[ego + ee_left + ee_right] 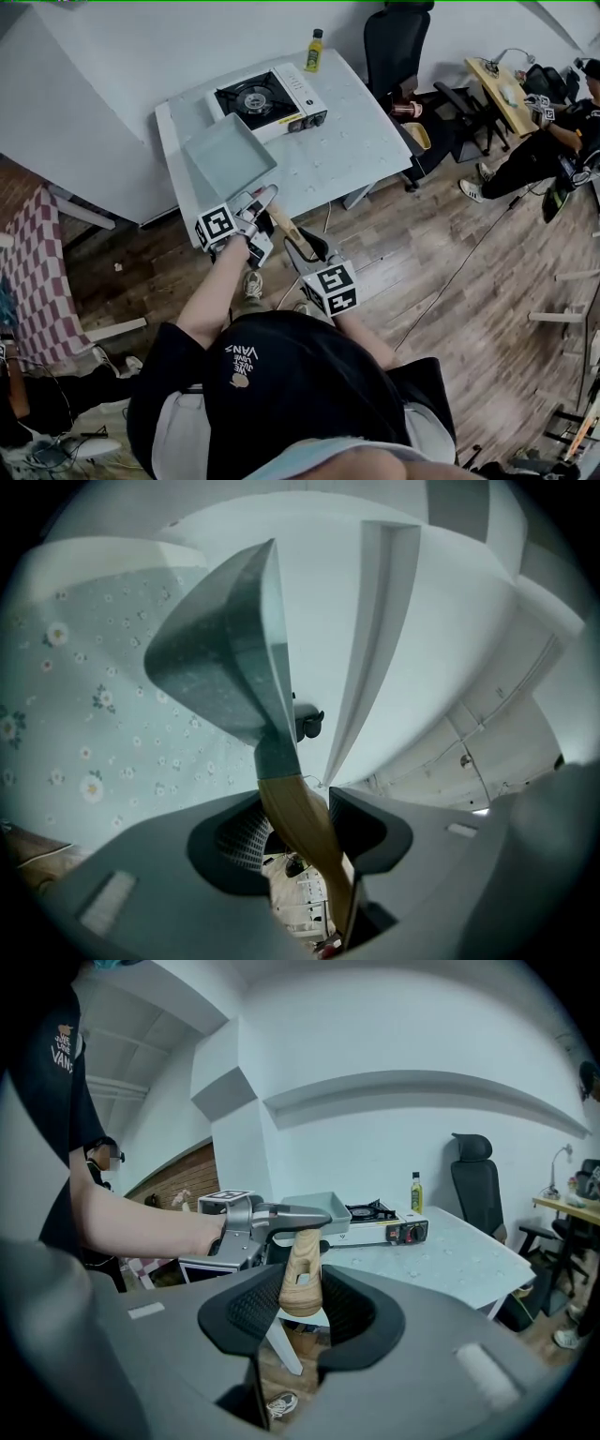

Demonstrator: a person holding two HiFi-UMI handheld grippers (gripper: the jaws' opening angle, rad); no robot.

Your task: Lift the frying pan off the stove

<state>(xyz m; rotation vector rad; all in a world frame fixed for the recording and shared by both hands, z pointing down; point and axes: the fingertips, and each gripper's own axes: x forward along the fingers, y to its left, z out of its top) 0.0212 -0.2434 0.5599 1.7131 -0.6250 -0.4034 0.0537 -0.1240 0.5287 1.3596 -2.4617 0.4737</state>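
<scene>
While the left gripper (262,201) pinches the wooden handle (281,223) just behind the frying pan (228,155), its plain grey inside showing, the right gripper (300,248) clamps the handle's end, with the pan ahead of both jaws, clear of the stove (267,101) beyond, near a bottle (315,52) of yellow liquid.

**Pan handle gripped, stove behind**

The right gripper (302,1302) has its jaws closed on the butt end of the frying pan's wooden handle (300,1274); the grey square frying pan (326,1207) hangs just left of the stove (386,1228); the left gripper (281,1215) clasps the handle nearer the pan; a bottle (415,1192) stands behind the stove on the desk (450,1260); a black chair (473,1185) sits right of the stove.
</scene>
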